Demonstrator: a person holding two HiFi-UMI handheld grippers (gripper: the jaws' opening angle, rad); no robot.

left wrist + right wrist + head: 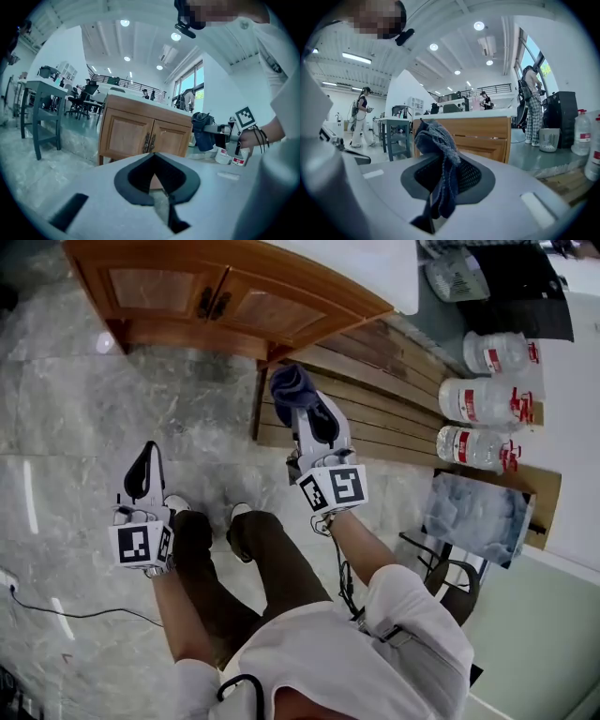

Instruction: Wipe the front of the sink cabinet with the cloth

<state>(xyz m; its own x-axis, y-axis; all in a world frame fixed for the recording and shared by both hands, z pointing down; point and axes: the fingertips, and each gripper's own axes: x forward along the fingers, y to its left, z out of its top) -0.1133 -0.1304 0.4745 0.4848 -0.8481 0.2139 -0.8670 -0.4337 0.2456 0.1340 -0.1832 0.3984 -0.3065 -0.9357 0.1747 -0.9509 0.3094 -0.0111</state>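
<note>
Where the person stands: on a grey marble floor (pixel 84 399), facing the sink cabinet (pixel 169 287), with both grippers held out in front.
Sink cabinet: brown wood under a white countertop (pixel 375 268); its two panelled doors (pixel 145 136) are closed, and dark handles (pixel 214 304) sit side by side where the doors meet.
Right gripper (pixel 302 404): clenched on the cloth, raised towards the cabinet's right front corner.
Cloth (pixel 291 385): dark blue and knitted. It is bunched into a lump above the jaw tips, and in the right gripper view a tail of it (pixel 440 187) hangs down between the jaws. It is in the air near the cabinet's right front corner, over the near left corner of the pallet.
Left gripper (pixel 150 448): jaws closed tip to tip with nothing between them. It is held lower and well to the left of the right one and points at the cabinet doors.
Pallet (pixel 394 399): wooden slats lying on the floor, running off from the cabinet's right side.
Water bottles (pixel 478 399): three large clear ones with red labels, standing along the pallet's right edge.
Cable (pixel 75 613): thin and black, lying on the floor at the person's left.
</note>
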